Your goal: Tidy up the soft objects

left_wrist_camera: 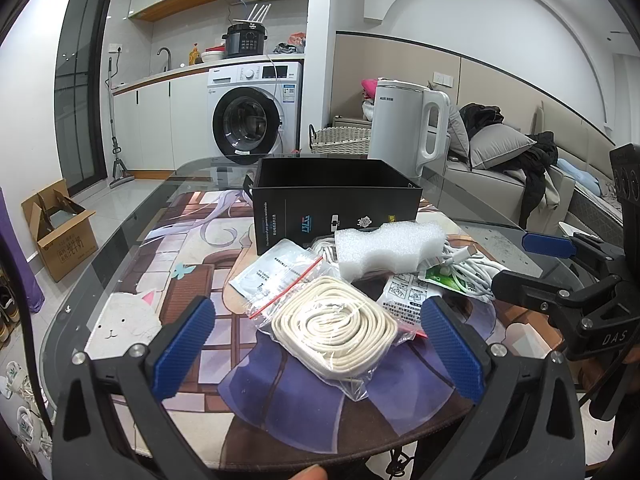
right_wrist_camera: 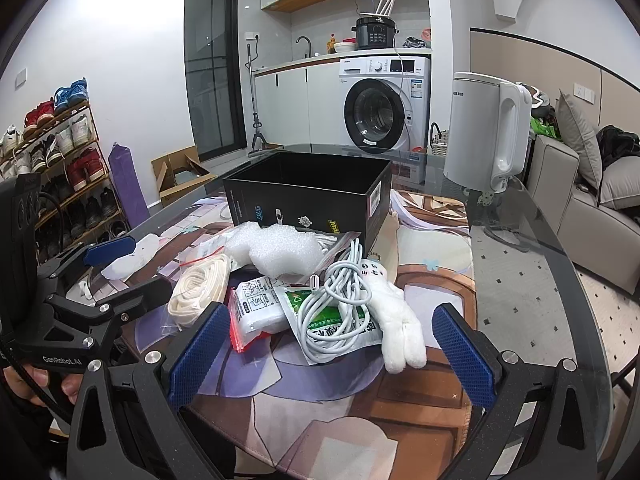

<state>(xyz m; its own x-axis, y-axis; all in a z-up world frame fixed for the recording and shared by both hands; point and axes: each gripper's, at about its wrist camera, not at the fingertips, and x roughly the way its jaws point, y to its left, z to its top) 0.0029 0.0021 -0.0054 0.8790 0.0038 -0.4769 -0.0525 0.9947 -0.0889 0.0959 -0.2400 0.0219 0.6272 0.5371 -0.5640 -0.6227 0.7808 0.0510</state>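
Soft objects lie in a loose heap on the glass tabletop (left_wrist_camera: pixel 120 240), just in front of an open black box (left_wrist_camera: pixel 336 200). Nearest the left hand-held gripper (left_wrist_camera: pixel 320 348) is a coil of cream cord in a clear zip bag (left_wrist_camera: pixel 334 326), which sits between its blue pads with the jaws spread wide and touching nothing. Behind the cord rests a white foam block (left_wrist_camera: pixel 390 248), leaning over a second zip bag with a printed card (left_wrist_camera: pixel 276 270).

From the right side, the right hand-held gripper (right_wrist_camera: pixel 332 350) also stands wide apart and empty, low over the heap. Between its pads lie a white charging cable (right_wrist_camera: pixel 340 300) tangled over a green-printed packet (right_wrist_camera: pixel 320 312), a white plush toy (right_wrist_camera: pixel 400 320) to the right of it, and a packet with printed pictograms (right_wrist_camera: pixel 256 308), possibly wipes, to the left. A white electric kettle (right_wrist_camera: pixel 488 128) stands well behind, beside the box.
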